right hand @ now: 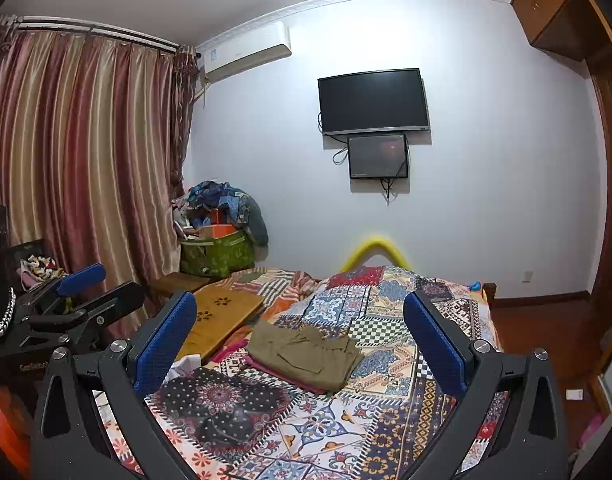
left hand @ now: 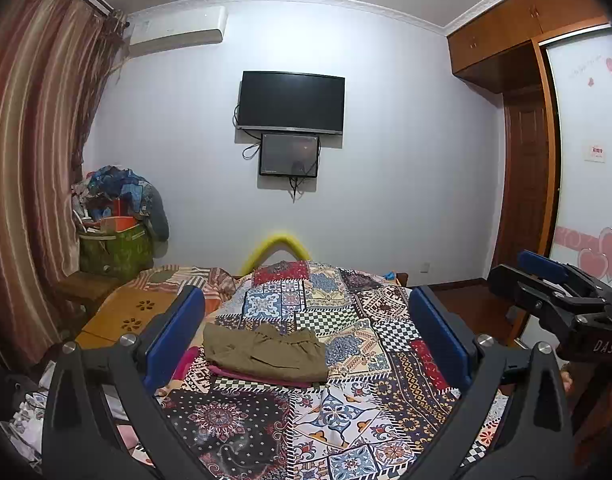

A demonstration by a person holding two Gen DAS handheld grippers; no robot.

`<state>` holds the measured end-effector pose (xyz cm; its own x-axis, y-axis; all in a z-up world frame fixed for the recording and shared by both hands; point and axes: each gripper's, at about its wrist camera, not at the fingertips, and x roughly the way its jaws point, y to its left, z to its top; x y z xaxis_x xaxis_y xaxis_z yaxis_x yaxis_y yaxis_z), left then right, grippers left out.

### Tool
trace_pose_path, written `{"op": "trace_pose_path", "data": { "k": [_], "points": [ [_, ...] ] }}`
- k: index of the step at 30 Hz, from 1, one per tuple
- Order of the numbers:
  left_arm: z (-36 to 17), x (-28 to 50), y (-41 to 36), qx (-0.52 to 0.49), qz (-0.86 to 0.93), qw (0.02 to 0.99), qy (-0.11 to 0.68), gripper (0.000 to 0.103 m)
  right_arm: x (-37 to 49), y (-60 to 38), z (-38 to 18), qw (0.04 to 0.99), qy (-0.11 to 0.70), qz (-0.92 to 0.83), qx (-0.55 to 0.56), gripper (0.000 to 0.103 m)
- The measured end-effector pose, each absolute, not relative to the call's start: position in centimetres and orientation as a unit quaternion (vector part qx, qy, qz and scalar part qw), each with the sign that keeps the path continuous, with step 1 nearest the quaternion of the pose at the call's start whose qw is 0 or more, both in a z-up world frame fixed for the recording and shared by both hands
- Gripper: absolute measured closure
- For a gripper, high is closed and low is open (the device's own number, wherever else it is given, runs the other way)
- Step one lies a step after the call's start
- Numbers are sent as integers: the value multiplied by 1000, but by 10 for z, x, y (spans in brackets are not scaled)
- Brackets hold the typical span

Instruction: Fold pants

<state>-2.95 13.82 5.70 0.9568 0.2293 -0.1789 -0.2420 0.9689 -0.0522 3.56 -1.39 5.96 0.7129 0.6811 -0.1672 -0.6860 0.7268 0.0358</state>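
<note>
Only the right wrist view shows the full curtain (right hand: 85, 152). Folded olive pants (left hand: 265, 354) lie on the bed (left hand: 346, 420). Left gripper (left hand: 306, 336) and right gripper (right hand: 301, 340) fingers spread wide, empty, above it.

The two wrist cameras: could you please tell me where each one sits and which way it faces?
Left wrist: on the open left gripper, above the bed's near end, facing the pants and the TV wall; the right gripper shows at its right edge.
Right wrist: on the open right gripper, facing the same way; the left gripper shows at its left edge.
Shared: pants, quilt, TV.
</note>
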Motion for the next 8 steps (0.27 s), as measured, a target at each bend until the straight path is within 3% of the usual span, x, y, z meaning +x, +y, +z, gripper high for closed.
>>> {"op": "trace_pose_path", "data": {
  "k": [8],
  "points": [
    [54, -27, 135, -35, 119, 988, 88, 0, 37, -13, 59, 925, 86, 369, -14, 0]
  ]
}}
